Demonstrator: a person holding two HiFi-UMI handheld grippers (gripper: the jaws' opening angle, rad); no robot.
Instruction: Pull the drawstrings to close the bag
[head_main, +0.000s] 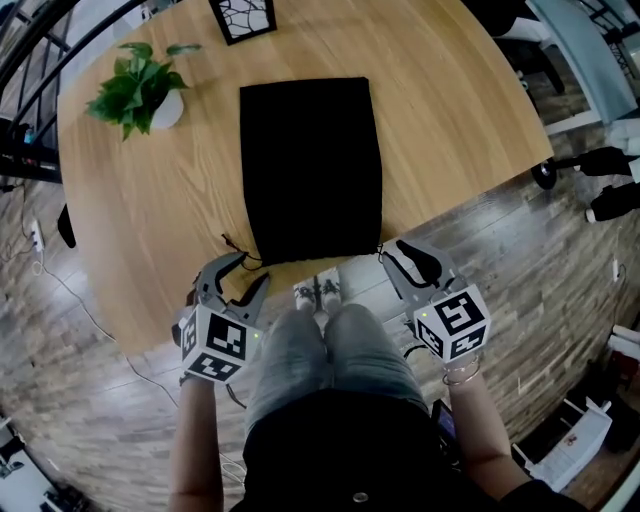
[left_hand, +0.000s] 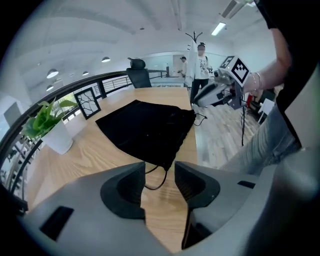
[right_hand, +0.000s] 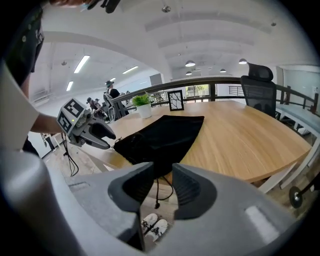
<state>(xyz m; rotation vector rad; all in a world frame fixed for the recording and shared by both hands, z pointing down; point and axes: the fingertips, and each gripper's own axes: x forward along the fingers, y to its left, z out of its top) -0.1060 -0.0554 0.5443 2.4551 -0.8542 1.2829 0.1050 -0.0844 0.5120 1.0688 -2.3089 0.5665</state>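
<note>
Black drawstring bag (head_main: 310, 170) flat on round wooden table (head_main: 460, 120), left gripper (head_main: 248, 272) and right gripper (head_main: 392, 250) at its near corners, fingers (left_hand: 125, 190) of both apart, loose drawstrings (left_hand: 164, 179) unclamped in the gaps

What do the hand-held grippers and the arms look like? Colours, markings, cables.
The left hand-held gripper and right hand-held gripper are grey, with curved dark-padded jaws. Each carries a white cube with black square markers and a small green light. A black cable hangs from the right one. The forearms are bare, with bangles on the right wrist.
</note>
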